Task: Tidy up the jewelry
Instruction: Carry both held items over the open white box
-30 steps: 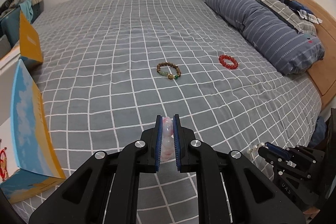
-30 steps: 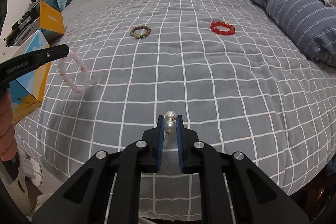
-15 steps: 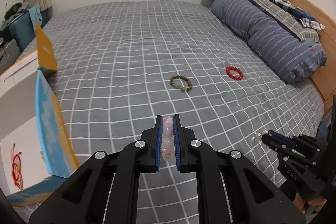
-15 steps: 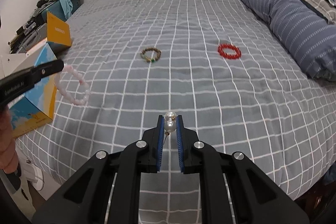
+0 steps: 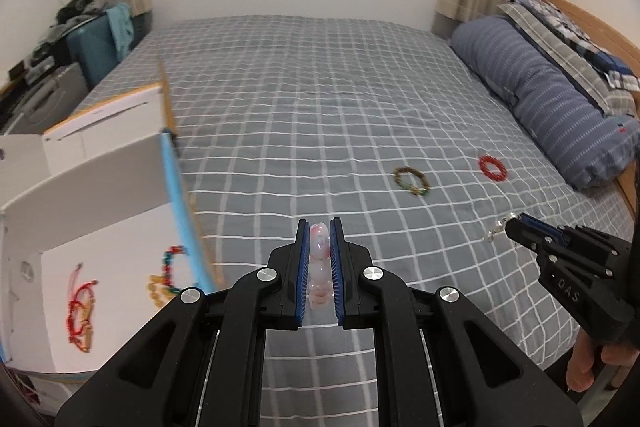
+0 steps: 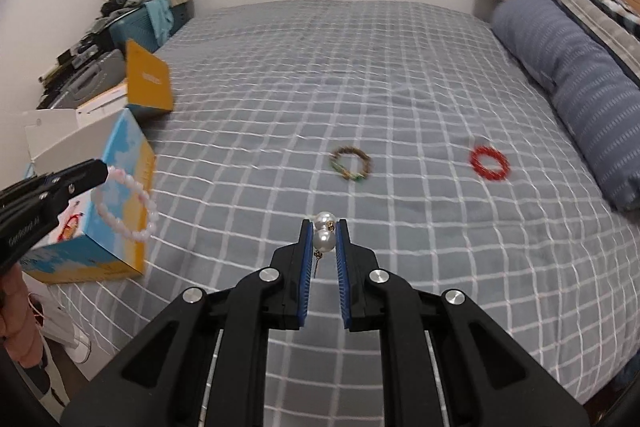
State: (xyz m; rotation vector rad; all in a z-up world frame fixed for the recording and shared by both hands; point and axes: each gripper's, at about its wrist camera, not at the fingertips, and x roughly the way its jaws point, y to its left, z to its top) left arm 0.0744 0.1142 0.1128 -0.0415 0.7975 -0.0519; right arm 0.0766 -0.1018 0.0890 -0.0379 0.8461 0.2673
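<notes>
Motion blur smears the brown-and-green bracelet [image 6: 351,164] and the red bracelet [image 6: 489,163] on the bed [image 6: 400,99], leaving their beads indistinct. Inside the open box [image 5: 100,187], cut off at the frame's left edge, lie what appear to be red cord pieces [image 5: 82,307], too blurred to identify. The pink bracelet [image 5: 319,269] shows only edge-on between the left claw [image 5: 319,259] pads.
</notes>
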